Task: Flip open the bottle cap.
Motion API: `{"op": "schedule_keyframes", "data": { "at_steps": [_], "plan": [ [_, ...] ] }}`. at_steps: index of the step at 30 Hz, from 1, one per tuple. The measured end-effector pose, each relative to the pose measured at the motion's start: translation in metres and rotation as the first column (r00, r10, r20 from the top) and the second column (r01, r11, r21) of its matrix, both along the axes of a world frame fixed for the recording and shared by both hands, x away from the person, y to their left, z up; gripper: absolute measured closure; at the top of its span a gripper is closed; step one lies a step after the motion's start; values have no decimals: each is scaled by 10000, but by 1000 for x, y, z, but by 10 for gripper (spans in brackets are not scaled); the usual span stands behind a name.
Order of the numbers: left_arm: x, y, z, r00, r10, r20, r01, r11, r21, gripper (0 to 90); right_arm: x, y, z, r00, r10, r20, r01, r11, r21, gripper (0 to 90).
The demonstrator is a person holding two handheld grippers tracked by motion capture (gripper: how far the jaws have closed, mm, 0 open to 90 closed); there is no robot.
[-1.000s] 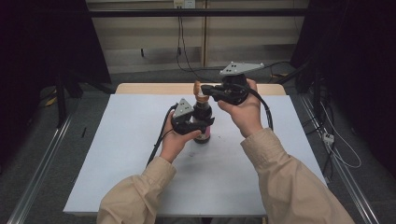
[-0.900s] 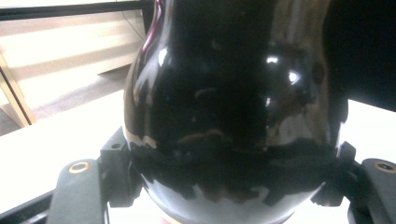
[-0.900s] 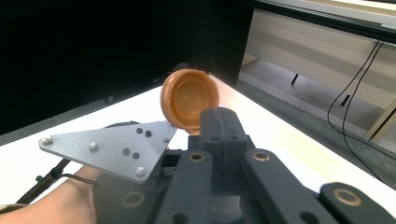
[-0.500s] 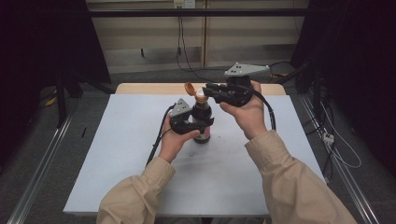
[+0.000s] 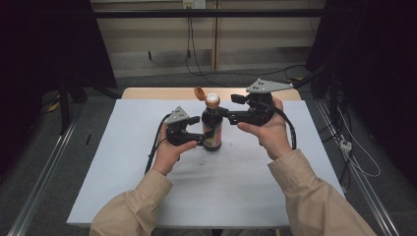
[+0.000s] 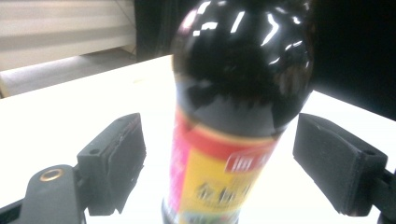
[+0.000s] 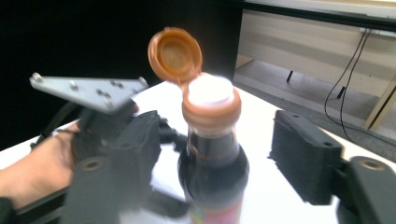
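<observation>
On the tabletop [image 5: 147, 196] the bottle [image 5: 212, 129] stands upright near the middle, its cap [image 5: 199, 93] now flipped back on its hinge. A second ago my left gripper [image 5: 202, 139] clamped the body and my right gripper [image 5: 223, 114] pinched the cap end. Both sets of jaws have just been opening: the bottle sits between them, pads clear on each side. Opening looks done; I judge I am letting go.
</observation>
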State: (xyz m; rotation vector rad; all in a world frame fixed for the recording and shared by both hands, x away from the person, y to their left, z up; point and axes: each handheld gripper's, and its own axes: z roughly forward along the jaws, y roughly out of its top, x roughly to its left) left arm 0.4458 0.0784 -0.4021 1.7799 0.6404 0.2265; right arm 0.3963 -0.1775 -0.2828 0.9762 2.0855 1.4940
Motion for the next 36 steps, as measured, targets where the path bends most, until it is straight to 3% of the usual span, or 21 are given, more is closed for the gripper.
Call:
{"op": "schedule_keyframes", "data": {
  "at_steps": [6,9,11,15,17,21,25,36],
  "plan": [
    [-12,19,1,9999,-128,-86,128,9999,-94,141,-13,-13,-20,9998,-25,-172,28,9998,175,251],
    [-15,26,2,9989,-263,-392,262,9997,-18,122,-21,-19,-32,9998,-100,-195,105,9996,272,241],
    [-18,31,2,9994,-218,-283,225,9995,238,117,-26,-24,-40,9995,-154,-273,162,9995,270,231],
    [-26,40,1,9993,-373,-101,372,9993,-74,111,-36,-30,-55,9990,-245,-362,254,9994,248,225],
    [-30,45,-1,9994,-338,-33,338,9993,171,105,-40,-33,-61,9988,-216,-428,227,9994,265,222],
    [-35,54,-4,9993,-379,-20,379,9993,34,105,-49,-40,-73,9986,-274,-454,283,9994,212,218],
    [-40,62,-7,9995,-311,21,310,9994,163,104,-56,-48,-84,9978,-374,-545,392,9987,322,218],
    [-59,83,-11,9994,-307,155,302,9989,347,105,-73,-66,-106,9974,-565,-456,572,9982,159,214]
  ]
}}
